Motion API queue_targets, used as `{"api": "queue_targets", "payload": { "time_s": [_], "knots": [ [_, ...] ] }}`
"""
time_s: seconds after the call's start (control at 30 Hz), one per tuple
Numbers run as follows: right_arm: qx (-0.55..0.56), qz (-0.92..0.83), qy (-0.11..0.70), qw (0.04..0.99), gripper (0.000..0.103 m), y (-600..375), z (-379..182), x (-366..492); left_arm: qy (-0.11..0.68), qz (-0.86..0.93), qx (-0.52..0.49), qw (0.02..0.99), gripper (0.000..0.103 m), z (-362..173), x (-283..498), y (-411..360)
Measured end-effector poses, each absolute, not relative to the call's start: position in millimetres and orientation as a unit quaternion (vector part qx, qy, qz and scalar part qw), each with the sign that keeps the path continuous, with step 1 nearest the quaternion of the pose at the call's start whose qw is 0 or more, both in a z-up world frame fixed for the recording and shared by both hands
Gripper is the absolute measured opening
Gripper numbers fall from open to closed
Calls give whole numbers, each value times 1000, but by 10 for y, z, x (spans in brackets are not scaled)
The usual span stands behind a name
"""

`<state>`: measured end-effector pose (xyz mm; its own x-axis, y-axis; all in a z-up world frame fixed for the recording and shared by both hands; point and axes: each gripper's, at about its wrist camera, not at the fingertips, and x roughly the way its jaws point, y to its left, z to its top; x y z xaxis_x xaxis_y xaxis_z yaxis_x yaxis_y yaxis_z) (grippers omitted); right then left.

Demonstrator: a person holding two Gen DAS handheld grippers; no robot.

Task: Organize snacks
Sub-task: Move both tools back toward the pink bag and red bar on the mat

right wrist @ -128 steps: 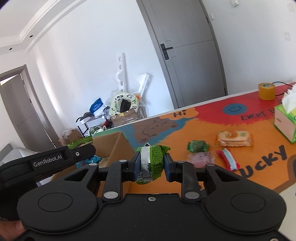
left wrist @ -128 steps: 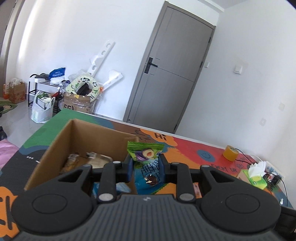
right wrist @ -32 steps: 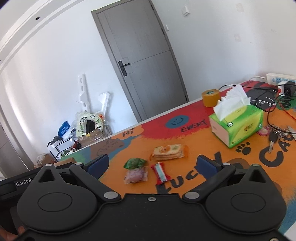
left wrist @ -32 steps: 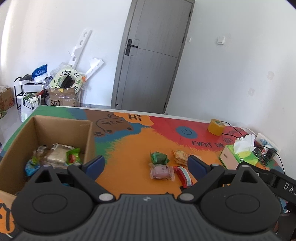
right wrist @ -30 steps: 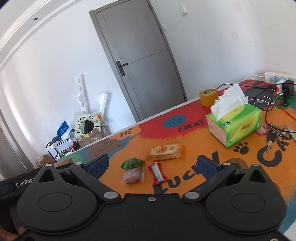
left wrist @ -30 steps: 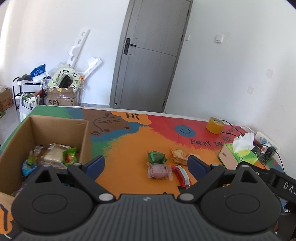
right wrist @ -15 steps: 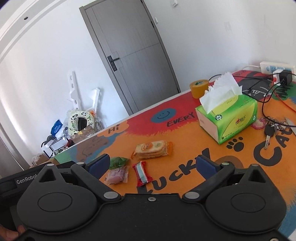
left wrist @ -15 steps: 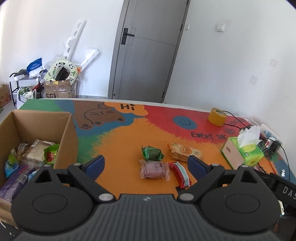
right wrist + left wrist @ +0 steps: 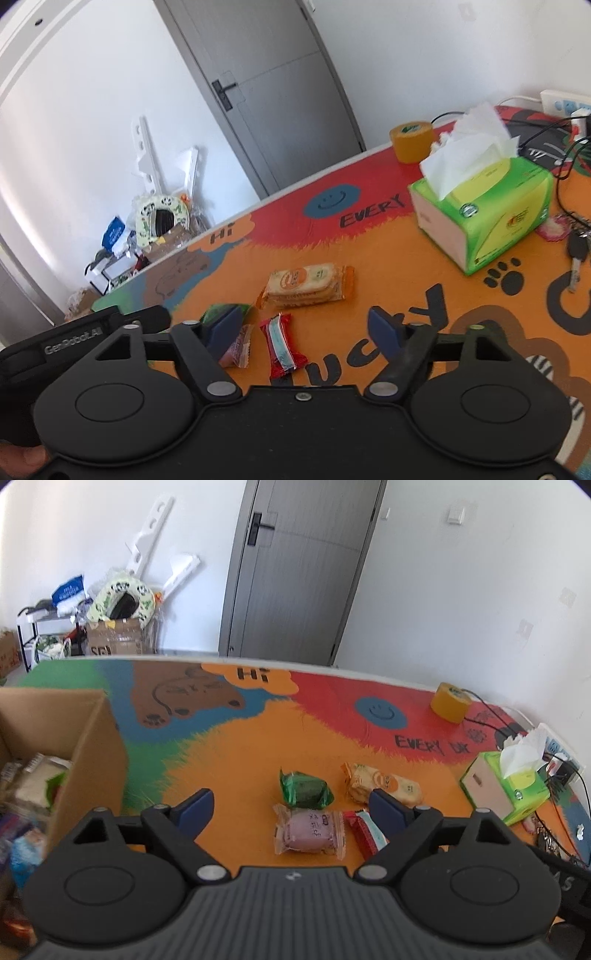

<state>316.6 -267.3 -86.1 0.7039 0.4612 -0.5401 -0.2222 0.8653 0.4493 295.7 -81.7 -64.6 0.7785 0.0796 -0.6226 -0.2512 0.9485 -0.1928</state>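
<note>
On colourful cartoon-print table mat (image 9: 236, 746): cardboard box (image 9: 92, 746) at left edge, open top, brown, holds mixed wrapped snacks, blurred. Well apart to the right, green tissue box (image 9: 491, 218) with white tissue sticking up. Yellow tape roll (image 9: 412, 142) near far edge.

Between box and tissue box, four loose snacks in a tight cluster mid-mat: orange cracker pack (image 9: 306, 286), longest, clear window showing round biscuits, lying flat; pink-purple pastry pack (image 9: 310, 829), squarish, crimped ends; green crinkled wrapper (image 9: 304, 790), shiny, just behind pastry; red-and-white candy stick (image 9: 281, 345), slim, touching or just beside pastry's right end.

Left gripper (image 9: 291, 808) wide apart, blue pads, jaws just been narrowing slightly, nothing clamped; pastry and green wrapper seen between fingers, untouched. Right gripper (image 9: 306, 328) partly apart, jaws just been closing, candy stick between fingers, pads clear of it.
</note>
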Motion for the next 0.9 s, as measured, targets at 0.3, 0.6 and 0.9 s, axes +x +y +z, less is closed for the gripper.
{"api": "queue_targets", "payload": {
  "time_s": [0.3,0.6,0.9],
  "knots": [
    [156,210,375,889,53,-2386,-1103,3396,349,97,-143,921,84,-929,3209,-731],
    [119,209,381,893,45,-2221,-1223,3460,363,100,-147,915,84,-1053,3288,-718],
    [142,186,381,895,20,-2514,-1217,3450,371,93,-139,913,84,-1152,3364,-872]
  ]
}}
